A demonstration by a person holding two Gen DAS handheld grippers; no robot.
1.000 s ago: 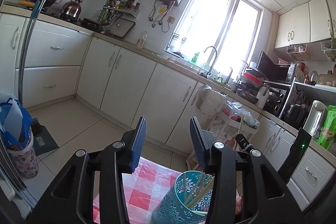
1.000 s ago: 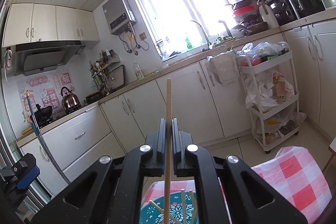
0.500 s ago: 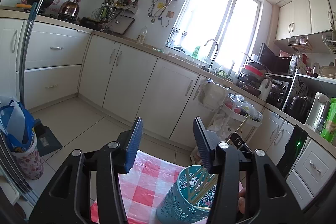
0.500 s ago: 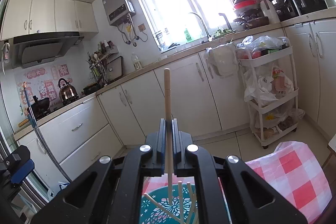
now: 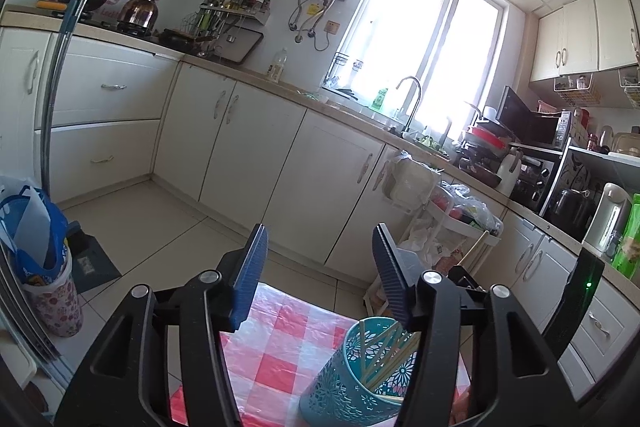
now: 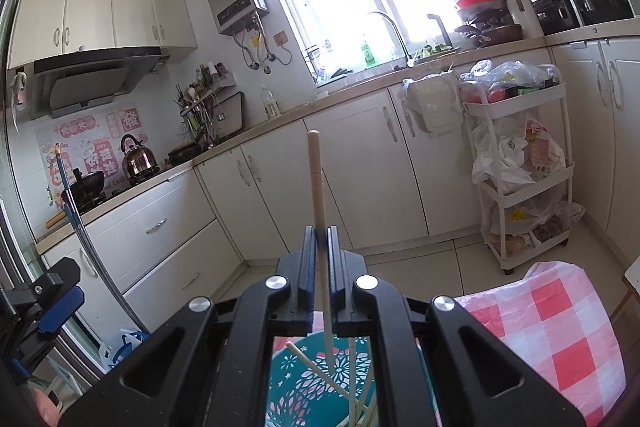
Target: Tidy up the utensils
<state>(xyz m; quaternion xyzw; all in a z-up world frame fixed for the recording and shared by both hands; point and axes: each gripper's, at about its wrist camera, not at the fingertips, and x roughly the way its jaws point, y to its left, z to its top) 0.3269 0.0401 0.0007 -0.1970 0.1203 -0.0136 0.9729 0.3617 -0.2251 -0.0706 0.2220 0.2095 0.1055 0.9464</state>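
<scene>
My right gripper [image 6: 319, 233] is shut on a wooden chopstick [image 6: 316, 171] held upright; its lower end reaches down inside the teal cut-out utensil holder [image 6: 316, 379] directly below. Several chopsticks lean inside the holder. In the left wrist view the same teal holder [image 5: 352, 375] stands on the red-and-white checked cloth [image 5: 280, 339], low and to the right. My left gripper [image 5: 320, 259] is open and empty, its right finger just above the holder's rim. The right gripper [image 5: 468, 279] shows beyond the holder.
White kitchen cabinets [image 5: 256, 147] and counter run along the back. A white trolley [image 6: 524, 163] full of bags stands to the right. A blue bag in a floral bin [image 5: 40, 267] is at the left. The checked cloth also shows in the right wrist view [image 6: 560, 327].
The chopstick has sunk lower between the right gripper's fingers into the holder. The left gripper has drifted slightly, staying open beside the holder.
</scene>
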